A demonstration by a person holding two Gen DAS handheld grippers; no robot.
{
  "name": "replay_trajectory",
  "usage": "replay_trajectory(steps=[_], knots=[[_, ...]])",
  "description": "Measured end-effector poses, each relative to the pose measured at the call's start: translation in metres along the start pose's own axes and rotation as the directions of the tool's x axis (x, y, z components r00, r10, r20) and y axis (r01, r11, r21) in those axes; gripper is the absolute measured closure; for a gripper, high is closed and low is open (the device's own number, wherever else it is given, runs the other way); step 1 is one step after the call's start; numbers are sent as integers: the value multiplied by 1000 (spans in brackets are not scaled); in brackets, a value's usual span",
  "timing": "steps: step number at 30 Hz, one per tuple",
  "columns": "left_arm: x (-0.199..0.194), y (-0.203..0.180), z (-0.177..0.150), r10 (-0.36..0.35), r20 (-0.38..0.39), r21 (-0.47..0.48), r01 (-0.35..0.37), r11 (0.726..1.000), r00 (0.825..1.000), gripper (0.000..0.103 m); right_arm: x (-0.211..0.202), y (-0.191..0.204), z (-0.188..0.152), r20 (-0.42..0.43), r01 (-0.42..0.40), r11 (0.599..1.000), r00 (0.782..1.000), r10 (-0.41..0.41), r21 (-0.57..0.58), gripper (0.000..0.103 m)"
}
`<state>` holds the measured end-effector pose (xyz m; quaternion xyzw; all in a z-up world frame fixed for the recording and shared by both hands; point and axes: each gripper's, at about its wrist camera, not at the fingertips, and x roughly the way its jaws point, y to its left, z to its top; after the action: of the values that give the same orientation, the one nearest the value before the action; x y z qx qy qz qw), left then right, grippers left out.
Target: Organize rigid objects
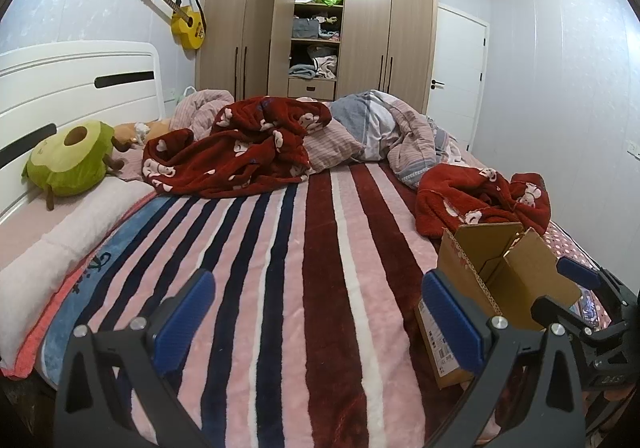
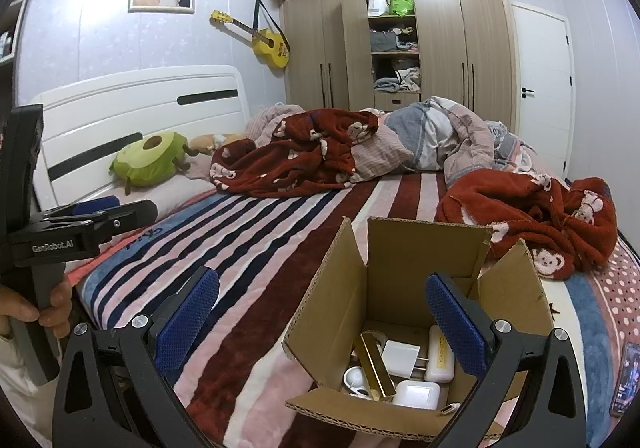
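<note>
An open cardboard box (image 2: 400,260) stands on the striped bed, and it shows at the right in the left wrist view (image 1: 480,248). Inside lie a white charger plug (image 2: 400,358), a gold bar-shaped object (image 2: 376,362), a white case (image 2: 414,394), a white oblong item (image 2: 438,362) and a round white thing (image 2: 354,376). My right gripper (image 2: 322,312) is open and empty, above the box's near left flap. My left gripper (image 1: 318,312) is open and empty over the bed, left of the box. It also shows in the right wrist view (image 2: 100,208).
Red fleece clothes (image 2: 540,216) lie right of the box, and a larger red heap (image 2: 296,160) with quilts lies at the far side. A green plush (image 2: 148,160) leans by the headboard. A phone (image 2: 624,380) lies on the bed's right edge.
</note>
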<state>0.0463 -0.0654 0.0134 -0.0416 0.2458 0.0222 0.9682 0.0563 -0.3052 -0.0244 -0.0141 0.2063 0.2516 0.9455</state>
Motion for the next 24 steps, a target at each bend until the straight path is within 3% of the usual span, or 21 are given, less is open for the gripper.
replay_trajectory(steps=[24], knots=[[-1, 0, 1, 0, 0, 1, 0, 1000, 1000, 1, -1, -1, 2, 3, 6, 1000, 1000, -6, 19, 0]])
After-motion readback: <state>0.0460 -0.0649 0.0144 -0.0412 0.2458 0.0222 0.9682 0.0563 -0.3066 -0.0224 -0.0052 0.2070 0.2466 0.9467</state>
